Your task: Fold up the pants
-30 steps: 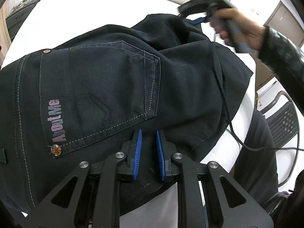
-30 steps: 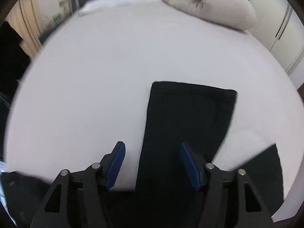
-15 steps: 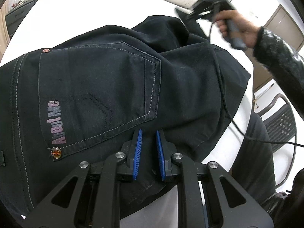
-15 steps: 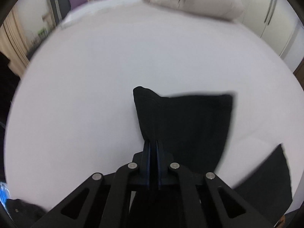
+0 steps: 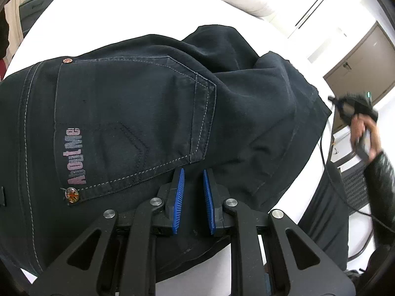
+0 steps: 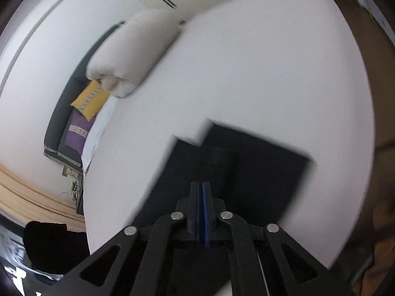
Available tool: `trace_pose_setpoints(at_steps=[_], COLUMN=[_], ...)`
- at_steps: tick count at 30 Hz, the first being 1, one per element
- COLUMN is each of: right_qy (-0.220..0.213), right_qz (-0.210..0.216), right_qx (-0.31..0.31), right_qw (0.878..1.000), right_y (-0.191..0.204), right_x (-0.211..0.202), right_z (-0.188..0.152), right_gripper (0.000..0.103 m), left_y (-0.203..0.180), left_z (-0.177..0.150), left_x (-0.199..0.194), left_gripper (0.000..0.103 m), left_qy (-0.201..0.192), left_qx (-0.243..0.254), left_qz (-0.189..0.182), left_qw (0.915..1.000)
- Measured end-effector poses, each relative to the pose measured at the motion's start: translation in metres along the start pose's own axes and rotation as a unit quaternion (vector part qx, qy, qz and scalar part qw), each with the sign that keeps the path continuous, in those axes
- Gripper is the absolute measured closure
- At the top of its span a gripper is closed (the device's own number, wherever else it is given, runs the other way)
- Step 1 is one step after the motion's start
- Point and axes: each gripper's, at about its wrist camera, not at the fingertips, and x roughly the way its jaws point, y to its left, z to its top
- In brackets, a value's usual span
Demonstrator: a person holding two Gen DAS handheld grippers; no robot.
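Pants (image 5: 138,113) lie bunched at the bed's (image 5: 123,7) near edge, seat and back pocket up, and the left gripper (image 5: 193,197) has its jaws clamped on the cloth there. Farther out, the right gripper (image 6: 203,212) is clenched on a dark leg end (image 6: 246,170), lifted over the sheet. Folding looks barely under way: the legs seem not yet laid flat or squared.
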Motion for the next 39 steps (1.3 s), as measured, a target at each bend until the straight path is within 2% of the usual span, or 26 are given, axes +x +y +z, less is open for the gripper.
trace_pose_setpoints(at_steps=[1, 2, 3, 4, 7, 11, 15, 18, 19, 20, 21, 22, 24, 28, 30, 31, 33, 35, 36, 37, 39], right_qy=[0.009, 0.020, 0.022, 0.018, 0.020, 0.061, 0.050, 0.051, 0.055, 0.061, 0.068, 0.071, 0.050, -0.037, -0.071, -0.084, -0.082, -0.059, -0.049, -0.041, -0.038], right_qz=[0.016, 0.032, 0.041, 0.047, 0.068, 0.018, 0.006, 0.025, 0.032, 0.034, 0.030, 0.024, 0.029, 0.081, 0.095, 0.086, 0.059, 0.022, 0.023, 0.049, 0.068], right_qx=[0.016, 0.033, 0.039, 0.039, 0.029, 0.044, 0.065, 0.061, 0.055, 0.049, 0.046, 0.043, 0.027, -0.009, 0.006, 0.024, 0.067, 0.126, 0.145, 0.165, 0.167], right_qw=[1.000, 0.999, 0.998, 0.998, 0.997, 0.997, 0.997, 0.997, 0.996, 0.996, 0.996, 0.996, 0.998, 0.996, 0.993, 0.992, 0.993, 0.990, 0.988, 0.984, 0.983], right_y=[-0.008, -0.016, -0.019, -0.013, 0.006, 0.011, 0.018, 0.023, 0.025, 0.026, 0.026, 0.026, 0.032, 0.052, 0.041, 0.026, -0.007, -0.050, -0.061, -0.072, -0.075], right_x=[-0.003, 0.001, 0.007, 0.012, 0.022, 0.064, 0.068, 0.081, 0.086, 0.091, 0.092, 0.094, 0.080, 0.019, -0.003, -0.009, -0.005, 0.009, 0.013, 0.016, 0.014], right_z=[-0.007, -0.011, -0.008, -0.017, -0.025, -0.014, -0.010, -0.001, 0.003, 0.007, 0.009, 0.012, 0.017, 0.028, 0.028, 0.024, 0.012, -0.006, -0.012, -0.018, -0.017], right_gripper=[0.095, 0.082, 0.059, 0.053, 0.049, 0.046, 0.043, 0.045, 0.048, 0.068, 0.093, 0.096, 0.098, 0.099, 0.099, 0.099, 0.099, 0.098, 0.097, 0.097, 0.090], left_y=[0.000, -0.001, -0.002, -0.004, -0.009, -0.015, -0.015, -0.014, -0.012, -0.011, -0.010, -0.009, -0.006, 0.004, 0.011, 0.014, 0.020, 0.024, 0.026, 0.028, 0.031], left_z=[0.001, 0.003, 0.004, 0.005, 0.007, 0.010, 0.008, 0.007, 0.006, 0.006, 0.006, 0.006, 0.006, 0.007, 0.008, 0.008, 0.007, 0.006, 0.005, 0.005, 0.005], left_x=[-0.001, -0.001, -0.001, -0.001, 0.000, -0.001, 0.001, 0.001, 0.001, 0.000, 0.000, 0.000, -0.001, -0.004, -0.005, -0.005, -0.004, -0.004, -0.004, -0.004, -0.004], left_gripper=[0.087, 0.087, 0.087, 0.087, 0.087, 0.087, 0.087, 0.087, 0.087, 0.087, 0.087, 0.087, 0.087, 0.087, 0.087, 0.087, 0.087, 0.087, 0.087, 0.087, 0.087], left_qy=[0.002, 0.004, 0.005, 0.007, 0.008, 0.008, 0.009, 0.009, 0.009, 0.009, 0.009, 0.009, 0.009, 0.007, 0.002, 0.000, -0.001, -0.003, -0.003, -0.003, -0.003], left_qx=[-0.001, 0.000, 0.001, 0.002, 0.003, 0.000, -0.001, -0.003, -0.003, -0.004, -0.005, -0.007, -0.009, -0.030, -0.049, -0.058, -0.075, -0.080, -0.082, -0.085, -0.090], left_qz=[0.002, 0.007, 0.011, 0.015, 0.024, 0.030, 0.030, 0.027, 0.026, 0.025, 0.024, 0.023, 0.020, 0.005, -0.019, -0.032, -0.046, -0.052, -0.056, -0.058, -0.062], left_qw=[1.0000, 1.0000, 0.9999, 0.9999, 0.9997, 0.9995, 0.9995, 0.9996, 0.9996, 0.9996, 0.9997, 0.9997, 0.9997, 0.9995, 0.9986, 0.9978, 0.9961, 0.9954, 0.9951, 0.9947, 0.9940])
